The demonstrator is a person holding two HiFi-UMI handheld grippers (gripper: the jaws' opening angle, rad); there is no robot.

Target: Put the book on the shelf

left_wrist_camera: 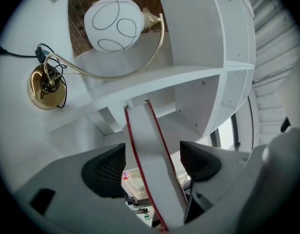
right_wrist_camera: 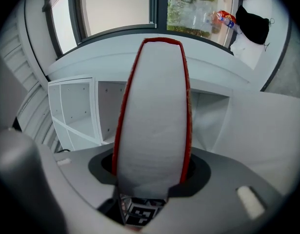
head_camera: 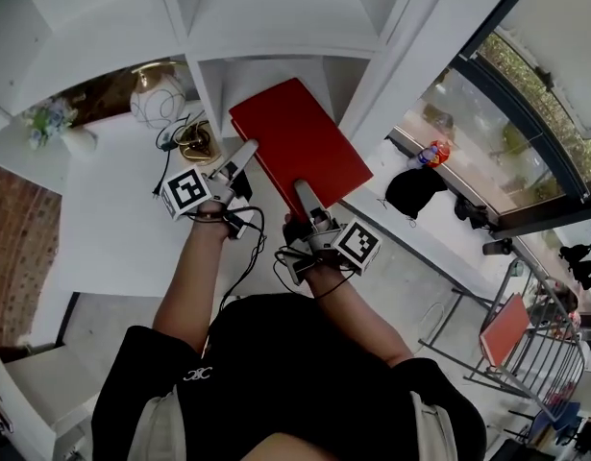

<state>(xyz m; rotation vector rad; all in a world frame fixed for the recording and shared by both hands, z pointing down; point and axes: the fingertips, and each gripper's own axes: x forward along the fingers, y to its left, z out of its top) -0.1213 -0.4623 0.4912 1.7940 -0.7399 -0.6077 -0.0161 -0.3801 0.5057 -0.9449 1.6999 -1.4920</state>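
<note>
While the right gripper pinches the book by its near end, its fingers pressed on both red covers with the white page block between them, the left gripper stands spread around the same book. In the left gripper view the page edge runs up between the two dark pads. A gap shows beside each cover there, so those fingers are not squeezing it. Whether the right-hand cover brushes the inner side of its finger lower down I cannot tell.

Seen from the head view, the book is held tilted with a red cover facing up. The left gripper is at its left long edge and the right gripper at its near short edge. Beyond both pairs of fingers, the book's far end reaches the mouth of an open compartment of the white shelf. The left gripper view shows that far edge against the shelf's white boards.

Up and to the left of the left fingers, a lamp with a white globe and a curved brass neck stands on the white surface. Its round brass base lies further left, with a black cable looped over it. Beyond the right fingers, past the shelf, is a window, with a bottle by the glass to the right.
</note>
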